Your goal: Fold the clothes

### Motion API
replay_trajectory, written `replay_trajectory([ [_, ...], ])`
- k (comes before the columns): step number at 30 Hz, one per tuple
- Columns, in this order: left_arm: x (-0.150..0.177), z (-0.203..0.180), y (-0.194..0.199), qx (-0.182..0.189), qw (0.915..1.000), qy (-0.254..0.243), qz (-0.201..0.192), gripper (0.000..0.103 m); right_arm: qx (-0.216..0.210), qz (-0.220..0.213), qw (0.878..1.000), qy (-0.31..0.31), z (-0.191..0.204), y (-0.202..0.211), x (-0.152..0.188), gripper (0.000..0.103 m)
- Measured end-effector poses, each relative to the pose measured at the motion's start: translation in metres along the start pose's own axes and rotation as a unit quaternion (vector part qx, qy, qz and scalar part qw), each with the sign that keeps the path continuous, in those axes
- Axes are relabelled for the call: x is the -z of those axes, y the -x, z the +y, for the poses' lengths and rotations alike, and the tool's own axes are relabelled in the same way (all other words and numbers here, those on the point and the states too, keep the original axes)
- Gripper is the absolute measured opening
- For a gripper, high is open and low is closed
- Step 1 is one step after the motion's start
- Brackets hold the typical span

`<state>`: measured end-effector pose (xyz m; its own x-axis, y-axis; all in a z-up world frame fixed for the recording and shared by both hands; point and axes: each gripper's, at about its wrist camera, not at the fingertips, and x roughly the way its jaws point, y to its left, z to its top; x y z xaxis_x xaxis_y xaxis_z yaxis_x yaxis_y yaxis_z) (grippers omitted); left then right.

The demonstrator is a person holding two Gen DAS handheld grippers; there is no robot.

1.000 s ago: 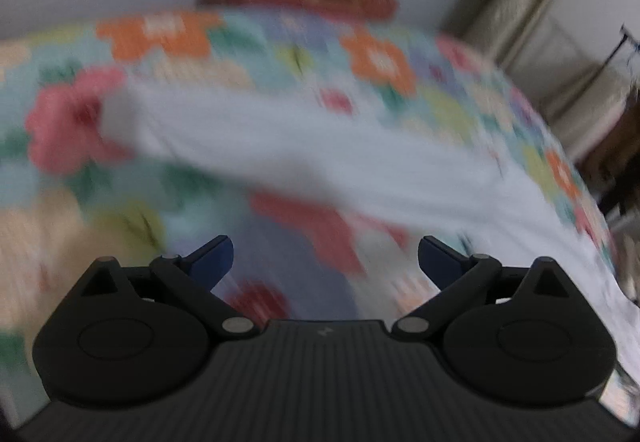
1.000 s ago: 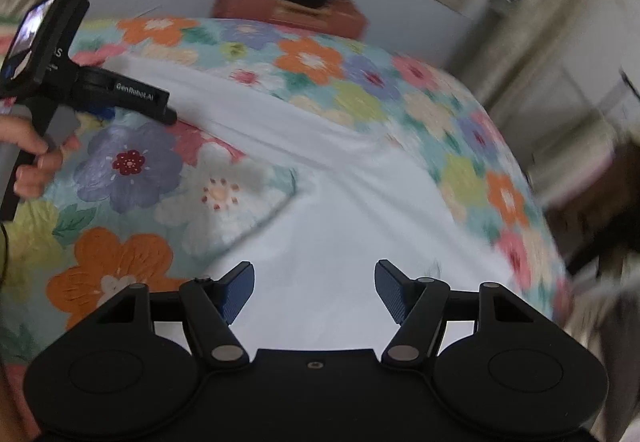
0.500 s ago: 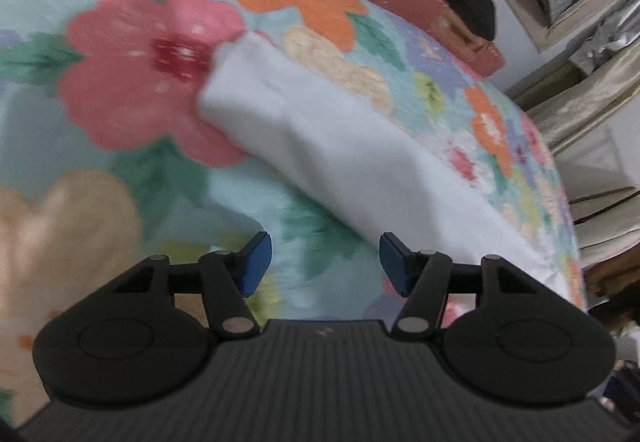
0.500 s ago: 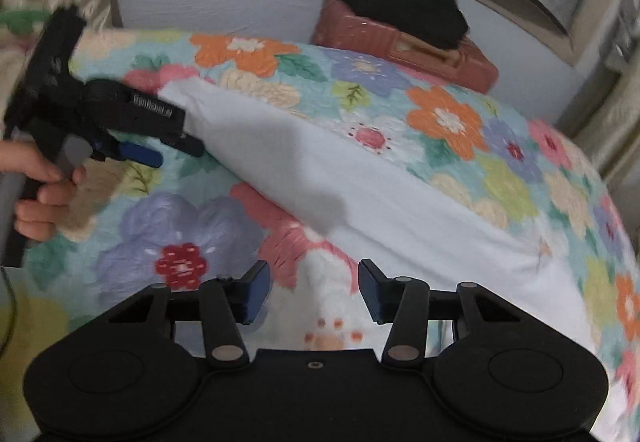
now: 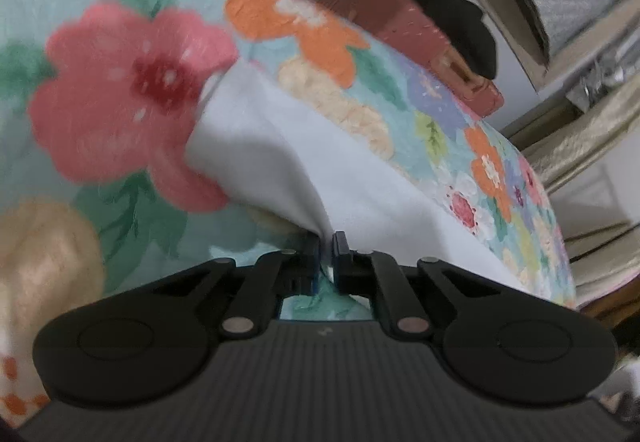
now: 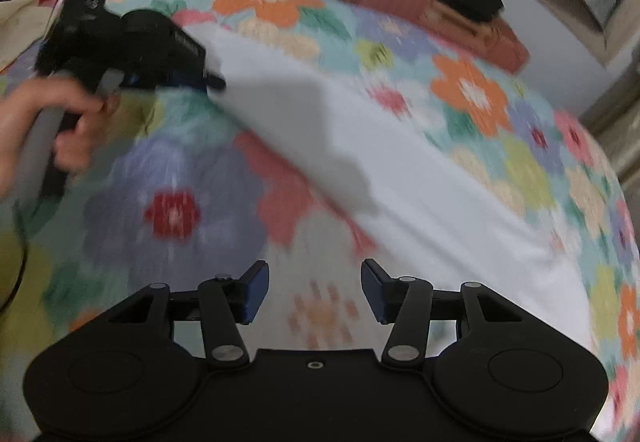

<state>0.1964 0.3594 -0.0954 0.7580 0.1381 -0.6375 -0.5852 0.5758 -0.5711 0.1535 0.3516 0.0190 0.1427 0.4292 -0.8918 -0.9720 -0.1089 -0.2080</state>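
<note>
Both tongs differ: I'm pinching the white garment point(image 5: 280, 145) in my left tongs point(image 5: 327, 242), whose jaws have just been closing; my right tongs point(image 6: 315, 284), spread and empty, are needing the hem just ahead before I lift and fold.

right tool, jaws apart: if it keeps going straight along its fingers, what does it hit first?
Probably the flowered bedspread: the right tool has nothing between its open fingers and points down at bare quilt. The white cloth garment lies just beyond and to the right; blur leaves depth unclear.
</note>
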Motion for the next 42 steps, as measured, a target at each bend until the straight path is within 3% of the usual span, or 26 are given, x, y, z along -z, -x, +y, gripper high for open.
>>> replay_trajectory([
  [3, 0.004, -0.025, 0.012, 0.003, 0.9973, -0.066, -0.033, 0.005, 0.015, 0.0, 0.999, -0.031, -0.034, 0.023, 0.029, 0.063],
  [6, 0.009, -0.042, 0.016, 0.01, 0.9941, -0.102, -0.037, 0.004, 0.042, -0.024, 0.994, -0.102, -0.078, 0.037, 0.065, 0.063],
  [9, 0.015, -0.055, 0.02, 0.014, 0.9902, -0.131, -0.047, 0.004, 0.076, -0.073, 0.976, -0.19, -0.126, 0.045, 0.118, 0.063],
  [12, 0.022, -0.075, 0.031, 0.024, 0.9841, -0.168, -0.054, 0.004, 0.11, -0.047, 0.957, -0.262, -0.165, 0.041, 0.17, 0.061],
  [14, 0.03, -0.096, 0.045, 0.044, 0.9748, -0.209, -0.066, 0.004, 0.145, -0.04, 0.943, -0.296, -0.185, 0.046, 0.206, 0.06],
  [17, 0.044, -0.132, 0.071, 0.087, 0.9629, -0.245, -0.072, 0.004, 0.153, -0.039, 0.927, -0.341, -0.207, 0.057, 0.25, 0.06],
  [20, 0.083, -0.191, 0.098, 0.132, 0.9461, -0.286, -0.076, 0.004, 0.162, -0.031, 0.926, -0.338, -0.213, 0.069, 0.278, 0.062],
  [22, 0.128, -0.239, 0.113, 0.176, 0.9291, -0.321, -0.053, 0.004, 0.185, -0.028, 0.926, -0.328, -0.212, 0.072, 0.289, 0.062],
  [25, 0.205, -0.309, 0.124, 0.242, 0.8999, -0.363, -0.004, 0.004, 0.197, -0.035, 0.91, -0.364, -0.211, 0.067, 0.316, 0.062],
  [28, 0.272, -0.358, 0.121, 0.277, 0.8778, -0.387, 0.053, 0.004, 0.182, -0.052, 0.886, -0.424, -0.209, 0.062, 0.349, 0.062],
  [29, 0.29, -0.367, 0.115, 0.274, 0.8746, -0.393, 0.075, 0.006, 0.177, -0.055, 0.879, -0.44, -0.207, 0.06, 0.36, 0.062],
  [32, 0.337, -0.38, 0.095, 0.254, 0.8641, -0.411, 0.141, 0.011, 0.16, -0.05, 0.87, -0.464, -0.198, 0.063, 0.381, 0.062],
  [34, 0.352, -0.371, 0.091, 0.244, 0.8532, -0.43, 0.166, 0.023, 0.153, -0.052, 0.87, -0.465, -0.195, 0.07, 0.388, 0.062],
  [36, 0.349, -0.349, 0.096, 0.244, 0.8484, -0.439, 0.168, 0.04, 0.148, -0.063, 0.871, -0.464, -0.194, 0.081, 0.394, 0.062],
  [37, 0.341, -0.334, 0.098, 0.244, 0.848, -0.441, 0.164, 0.043, 0.144, -0.068, 0.87, -0.466, -0.195, 0.085, 0.397, 0.062],
  [39, 0.317, -0.304, 0.103, 0.23, 0.855, -0.438, 0.156, 0.046, 0.129, -0.082, 0.862, -0.483, -0.199, 0.092, 0.405, 0.063],
  [40, 0.305, -0.289, 0.106, 0.222, 0.8588, -0.436, 0.153, 0.046, 0.117, -0.087, 0.855, -0.498, -0.204, 0.092, 0.409, 0.063],
  [42, 0.286, -0.268, 0.107, 0.205, 0.8667, -0.433, 0.138, 0.046, 0.082, -0.107, 0.827, -0.546, -0.214, 0.09, 0.418, 0.063],
])
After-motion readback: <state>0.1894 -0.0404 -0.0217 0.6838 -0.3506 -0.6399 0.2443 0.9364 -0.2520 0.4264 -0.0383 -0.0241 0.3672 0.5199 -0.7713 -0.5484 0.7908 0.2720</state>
